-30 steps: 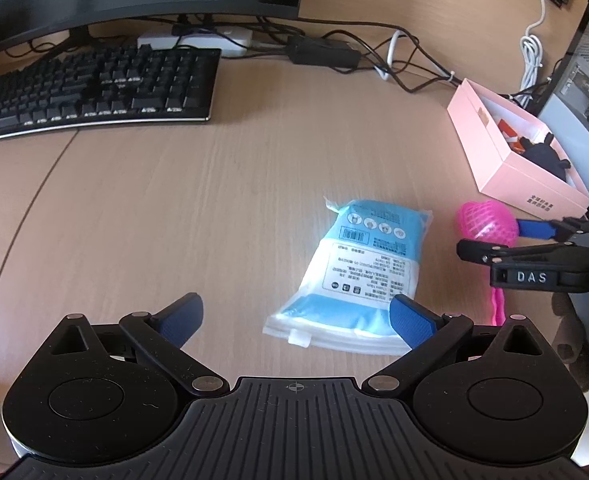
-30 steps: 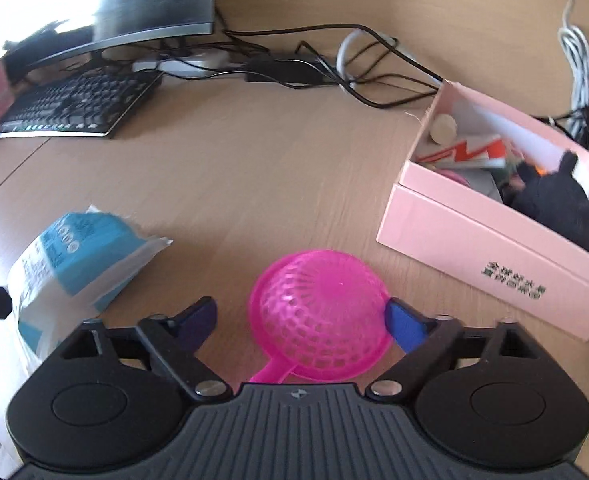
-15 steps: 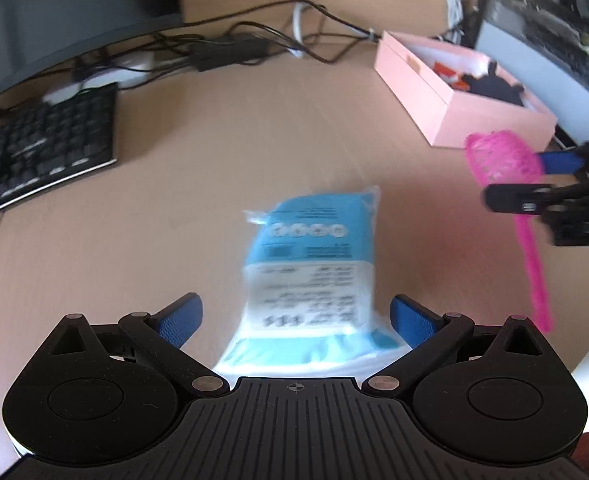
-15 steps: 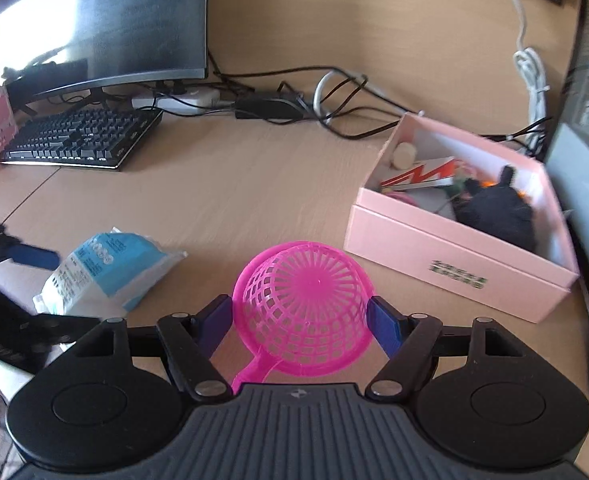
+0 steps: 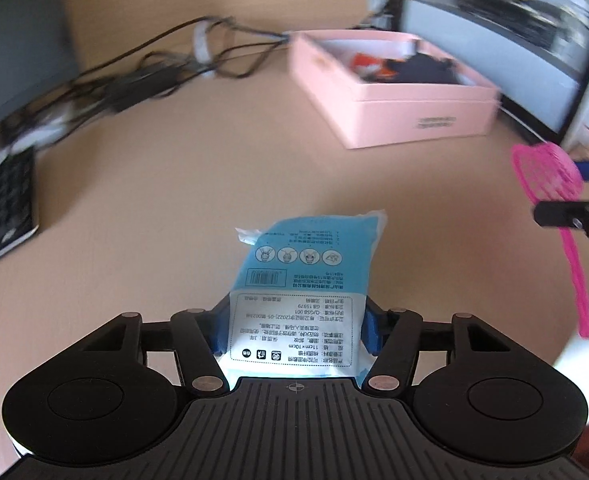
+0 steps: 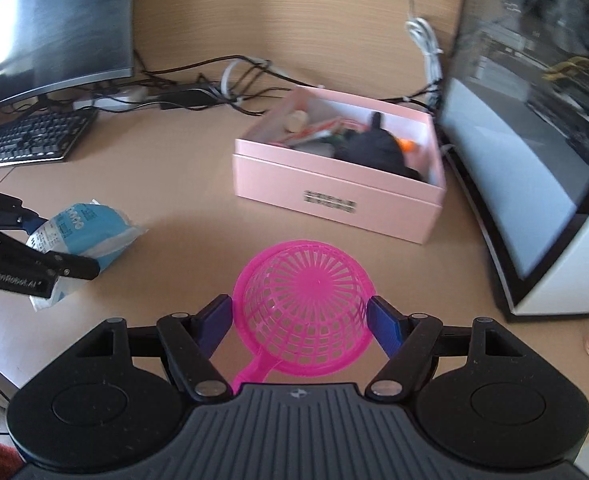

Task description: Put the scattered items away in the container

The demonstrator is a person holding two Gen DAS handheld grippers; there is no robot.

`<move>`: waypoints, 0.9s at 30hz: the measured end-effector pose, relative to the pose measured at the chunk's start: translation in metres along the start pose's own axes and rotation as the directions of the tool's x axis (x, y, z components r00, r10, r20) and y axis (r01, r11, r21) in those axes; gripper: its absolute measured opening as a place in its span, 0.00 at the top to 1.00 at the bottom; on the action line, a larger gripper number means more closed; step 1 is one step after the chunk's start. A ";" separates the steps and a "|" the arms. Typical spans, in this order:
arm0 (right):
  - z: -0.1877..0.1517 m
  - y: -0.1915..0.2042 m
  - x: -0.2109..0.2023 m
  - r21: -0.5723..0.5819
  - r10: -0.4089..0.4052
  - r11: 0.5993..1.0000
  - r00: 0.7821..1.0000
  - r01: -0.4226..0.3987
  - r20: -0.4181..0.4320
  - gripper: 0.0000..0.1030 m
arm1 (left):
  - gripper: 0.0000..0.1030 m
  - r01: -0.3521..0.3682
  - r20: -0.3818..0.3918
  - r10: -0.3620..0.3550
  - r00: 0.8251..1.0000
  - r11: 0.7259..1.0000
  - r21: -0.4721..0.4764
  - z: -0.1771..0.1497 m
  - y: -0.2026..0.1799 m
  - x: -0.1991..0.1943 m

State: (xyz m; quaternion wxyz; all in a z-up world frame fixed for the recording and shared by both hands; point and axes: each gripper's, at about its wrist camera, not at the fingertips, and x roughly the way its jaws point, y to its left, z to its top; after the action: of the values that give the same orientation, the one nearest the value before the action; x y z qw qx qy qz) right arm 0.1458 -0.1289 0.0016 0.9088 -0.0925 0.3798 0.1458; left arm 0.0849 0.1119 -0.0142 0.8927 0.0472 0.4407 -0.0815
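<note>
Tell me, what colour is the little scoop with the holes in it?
Bright pink. The scoop shows best in the right wrist view, held by the right gripper.

Left gripper (image 5: 294, 330): matt black plastic body with a ribbed top, small bare-metal pivot pins, smooth blue pads; jaws closing on the packet between them. Packet (image 5: 300, 300): glossy thin plastic film, blue and white print, crinkled at the sealed edge. Ahead of it, desk (image 5: 198, 184): light wood-grain laminate, smooth, low sheen. Far right of it, pink box (image 5: 406, 116): matt card, smooth. Right gripper (image 6: 300, 320): same matt black plastic; between its pads, strainer (image 6: 304, 320): glossy pink moulded plastic mesh. Far left, keyboard (image 6: 30, 140): matt black plastic keys. Monitor (image 6: 50, 20): glossy dark screen.
</note>
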 end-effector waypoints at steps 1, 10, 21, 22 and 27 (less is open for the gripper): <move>-0.001 -0.004 -0.003 0.003 -0.006 1.000 1.000 0.006 0.004 0.28 | 0.39 0.018 0.005 -0.018 1.000 1.000 0.022 0.003 -0.007 -0.001; 0.028 -0.039 -0.054 0.001 -0.043 0.999 0.983 0.044 0.177 0.28 | 0.39 0.090 0.184 -0.117 0.976 0.985 0.148 0.071 -0.052 -0.031; 0.075 -0.076 -0.097 0.051 -0.093 0.996 0.924 0.080 0.371 0.28 | 0.39 0.071 0.344 -0.136 0.929 0.978 0.195 0.177 -0.074 -0.008; 0.077 -0.079 -0.099 0.053 -0.097 0.995 0.920 0.083 0.379 0.28 | 0.39 0.071 0.344 -0.136 0.929 0.979 0.193 0.185 -0.076 -0.001; 0.088 -0.091 -0.092 0.054 -0.101 0.995 0.920 0.087 0.378 0.28 | 0.06 0.102 0.308 -0.145 0.940 0.983 0.149 0.208 -0.072 0.052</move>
State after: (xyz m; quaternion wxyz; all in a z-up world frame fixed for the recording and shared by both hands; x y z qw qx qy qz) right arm 0.1724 -0.2077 0.1339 0.9726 -0.0642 0.1943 0.1101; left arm 0.2645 0.0031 0.0697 0.9400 0.0642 0.2872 -0.1727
